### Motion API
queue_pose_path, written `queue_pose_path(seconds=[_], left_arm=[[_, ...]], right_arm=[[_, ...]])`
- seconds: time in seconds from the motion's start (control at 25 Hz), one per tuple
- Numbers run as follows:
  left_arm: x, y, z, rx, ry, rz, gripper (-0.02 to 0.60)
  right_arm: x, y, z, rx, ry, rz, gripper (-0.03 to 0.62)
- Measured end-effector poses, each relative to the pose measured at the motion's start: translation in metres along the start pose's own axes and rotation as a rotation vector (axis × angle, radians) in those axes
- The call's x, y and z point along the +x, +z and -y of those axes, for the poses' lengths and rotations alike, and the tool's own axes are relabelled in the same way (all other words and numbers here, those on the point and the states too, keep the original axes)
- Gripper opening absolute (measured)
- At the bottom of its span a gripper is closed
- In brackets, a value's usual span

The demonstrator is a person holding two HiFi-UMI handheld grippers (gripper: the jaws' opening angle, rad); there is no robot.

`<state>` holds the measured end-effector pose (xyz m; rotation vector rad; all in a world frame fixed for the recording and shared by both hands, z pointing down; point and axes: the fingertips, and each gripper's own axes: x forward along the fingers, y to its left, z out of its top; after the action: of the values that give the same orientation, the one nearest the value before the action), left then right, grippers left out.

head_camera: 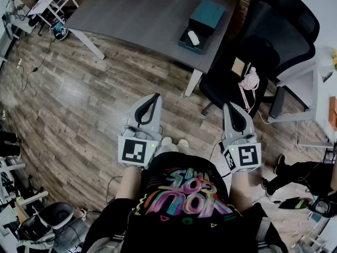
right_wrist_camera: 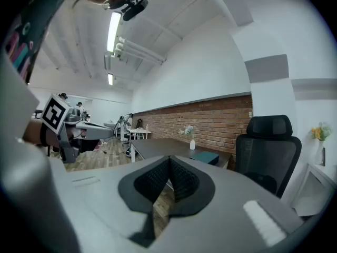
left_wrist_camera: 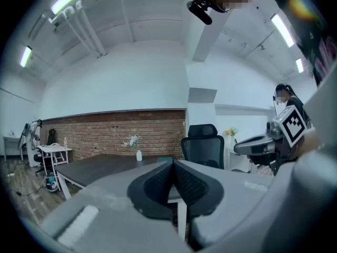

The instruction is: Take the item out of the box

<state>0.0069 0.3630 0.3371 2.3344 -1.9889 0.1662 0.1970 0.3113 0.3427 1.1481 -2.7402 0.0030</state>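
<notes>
Item: the small white item [head_camera: 193,37] lies inside the open teal box [head_camera: 182,41], by the counter's [head_camera: 142,15] near right corner.
Progress: nothing done yet, by my reading.
Left gripper [head_camera: 155,97]: fingers [left_wrist_camera: 156,182] pressed together, empty, well short of the counter.
Right gripper [head_camera: 228,106]: fingers [right_wrist_camera: 151,179] together, empty.
Left to do: I still have to approach, open, grasp and lift it out.

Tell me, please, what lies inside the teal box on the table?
One small white item lies in the open teal box; anything beneath it is hidden.
</notes>
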Motion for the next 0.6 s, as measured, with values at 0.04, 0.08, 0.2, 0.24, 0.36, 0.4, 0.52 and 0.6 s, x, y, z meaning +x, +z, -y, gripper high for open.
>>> queue_pose_path(seconds=[0.04,0.08,0.2,0.24,0.36,0.4,0.52,0.6], left_arm=[[0.001,0.0,0.002,0.002,0.003,0.003,0.0],[0.001,0.001,0.003,0.005,0.007,0.005,0.0],[0.002,0.003,0.008,0.011,0.02,0.011,-0.001],[0.001,0.003,0.009,0.014,0.026,0.014,0.0],[-0.001,0.005,0.014,0.022,0.046,0.023,-0.001],[-0.002,0.004,0.015,0.03,0.05,0.024,-0.001],[0.0,0.002,0.02,0.029,0.058,0.015,0.0],[0.003,0.001,0.022,0.018,0.064,0.016,0.0]], right_arm=[[-0.001,-0.001,0.002,-0.005,-0.001,0.0,-0.002],[-0.002,-0.001,0.003,-0.008,-0.001,0.0,-0.002],[-0.006,-0.003,0.008,-0.009,0.003,0.006,-0.002],[-0.007,-0.004,0.009,-0.008,0.007,0.008,-0.002],[-0.01,-0.006,0.011,-0.006,0.026,0.015,-0.002],[-0.011,-0.006,0.011,-0.006,0.033,0.018,0.0],[-0.011,-0.008,0.014,-0.005,0.049,0.022,0.0],[-0.01,-0.011,0.016,0.0,0.055,0.015,0.0]])
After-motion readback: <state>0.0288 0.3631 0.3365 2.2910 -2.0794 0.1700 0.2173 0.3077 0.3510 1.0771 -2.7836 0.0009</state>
